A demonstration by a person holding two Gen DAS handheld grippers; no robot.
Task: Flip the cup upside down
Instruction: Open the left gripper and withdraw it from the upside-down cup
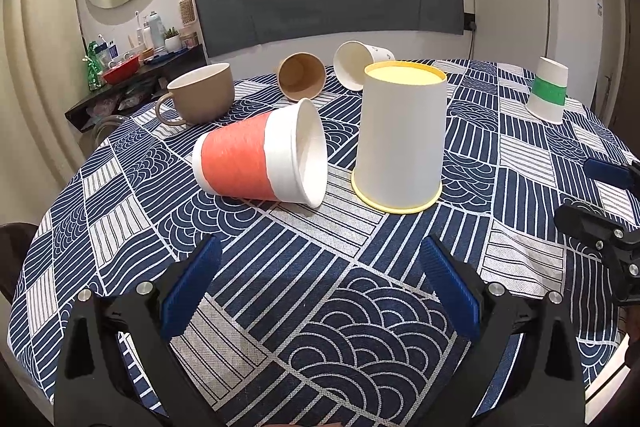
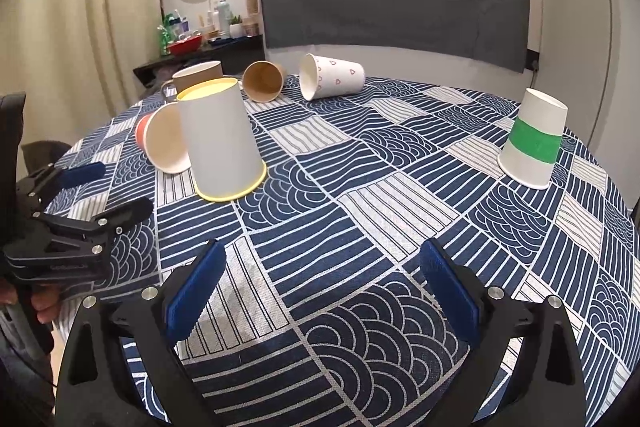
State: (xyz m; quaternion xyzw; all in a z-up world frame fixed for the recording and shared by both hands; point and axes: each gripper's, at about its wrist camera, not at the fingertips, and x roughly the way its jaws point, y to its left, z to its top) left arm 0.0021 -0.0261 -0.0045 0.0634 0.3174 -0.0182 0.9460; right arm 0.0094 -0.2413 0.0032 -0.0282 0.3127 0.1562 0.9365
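- Left wrist view: my left gripper (image 1: 320,291) hangs spread and empty over the tablecloth (image 1: 304,343). Ahead and slightly left, the orange-banded cup (image 1: 260,159) lies on its side, long axis running left to right, mouth facing right, just beside an inverted yellow-rimmed cup (image 1: 400,139).
- Right wrist view: my right gripper (image 2: 322,287) is also spread and empty. The orange-banded cup (image 2: 160,139) sits far left, so I judge my left hand nearer.
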